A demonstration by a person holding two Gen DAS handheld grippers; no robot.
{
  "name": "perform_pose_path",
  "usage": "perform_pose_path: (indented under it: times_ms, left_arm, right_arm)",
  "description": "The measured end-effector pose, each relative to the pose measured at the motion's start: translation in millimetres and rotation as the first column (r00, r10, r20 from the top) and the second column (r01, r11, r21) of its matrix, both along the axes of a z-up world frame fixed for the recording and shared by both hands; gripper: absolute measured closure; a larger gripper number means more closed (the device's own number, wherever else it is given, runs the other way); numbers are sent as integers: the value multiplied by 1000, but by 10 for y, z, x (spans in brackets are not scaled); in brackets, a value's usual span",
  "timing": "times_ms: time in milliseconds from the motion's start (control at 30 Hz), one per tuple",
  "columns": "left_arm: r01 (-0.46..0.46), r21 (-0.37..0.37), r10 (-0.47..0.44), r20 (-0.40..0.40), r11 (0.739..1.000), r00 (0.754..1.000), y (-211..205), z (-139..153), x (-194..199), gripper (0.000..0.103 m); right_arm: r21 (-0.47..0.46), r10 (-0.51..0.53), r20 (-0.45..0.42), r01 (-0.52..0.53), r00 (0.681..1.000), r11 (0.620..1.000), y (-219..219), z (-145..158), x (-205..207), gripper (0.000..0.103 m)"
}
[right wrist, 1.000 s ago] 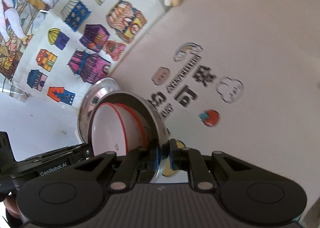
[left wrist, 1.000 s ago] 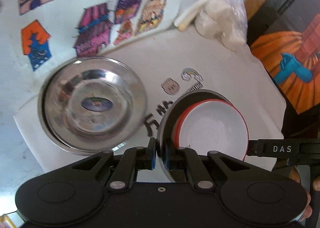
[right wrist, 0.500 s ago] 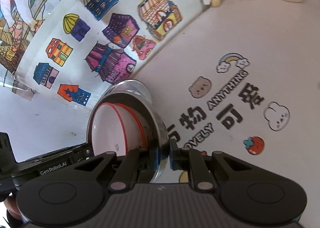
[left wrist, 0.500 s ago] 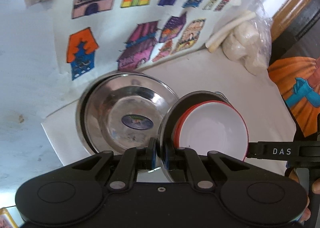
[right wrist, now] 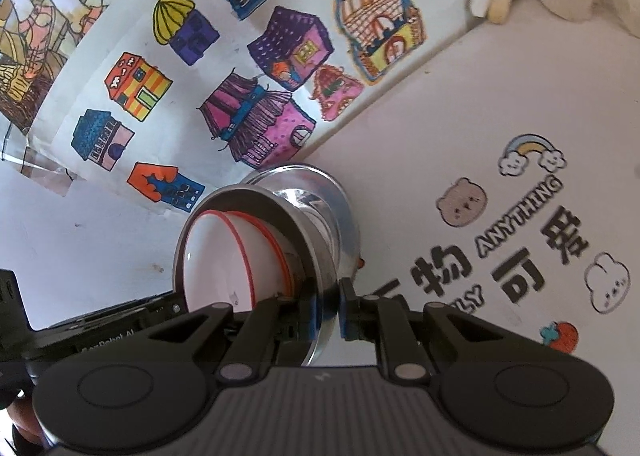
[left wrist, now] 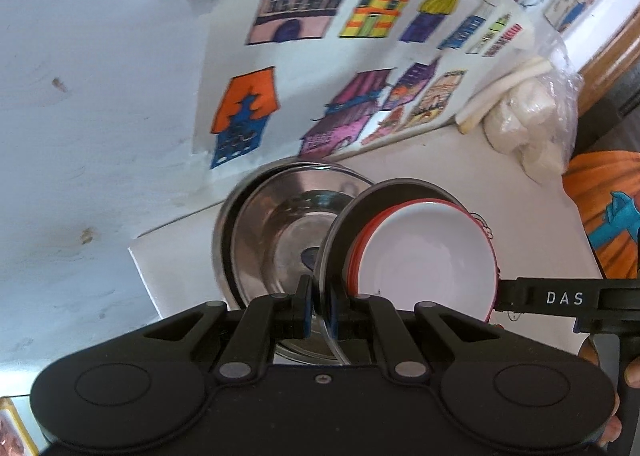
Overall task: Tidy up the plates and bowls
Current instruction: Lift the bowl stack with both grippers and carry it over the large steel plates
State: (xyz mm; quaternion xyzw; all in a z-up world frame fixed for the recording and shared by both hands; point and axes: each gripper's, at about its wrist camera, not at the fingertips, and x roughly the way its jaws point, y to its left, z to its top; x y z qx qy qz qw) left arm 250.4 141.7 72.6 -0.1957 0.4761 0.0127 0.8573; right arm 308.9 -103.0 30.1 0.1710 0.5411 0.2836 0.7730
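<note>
A steel bowl (left wrist: 340,232) holds white plates with red rims (left wrist: 424,260) nested inside it. My left gripper (left wrist: 319,306) is shut on its near rim; my right gripper (right wrist: 328,310) is shut on the opposite rim (right wrist: 320,296), so both hold it tilted in the air. The white plates also show in the right wrist view (right wrist: 232,260). A second steel bowl (left wrist: 280,232) stands on the white mat (left wrist: 440,160) just beyond and below the held stack; it shows behind the stack in the right wrist view (right wrist: 332,200).
Sheets with coloured house drawings (left wrist: 320,56) lie at the back. A clear bag of white lumps and sticks (left wrist: 528,120) sits at the far right. The mat carries printed characters and cartoon stickers (right wrist: 520,256). An orange pumpkin picture (left wrist: 608,208) lies off the right edge.
Both grippers have carried the held bowl stack toward the steel bowl on the mat, which now sits partly behind the held stack. Both grips are unchanged.
</note>
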Motion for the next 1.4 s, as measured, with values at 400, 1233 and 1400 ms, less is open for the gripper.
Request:
perform_pose_path:
  times_ms: [400,1233,1400]
  left_arm:
    - [-39,-6,39,-6,999,999,106,-60,46,97]
    - [-88,-8,88,-30,996,996,218,-195,133,96]
    - [-96,-8,96,-29,995,995,208,-206,145,96]
  right_arm:
    - [1,22,-9,-22,1000,1000,179,-61,75,90]
    - [-27,46,-3,-47,999,999,352,-158,249,90]
    - [-34,46,3,-46,999,998,363,-162,257,90]
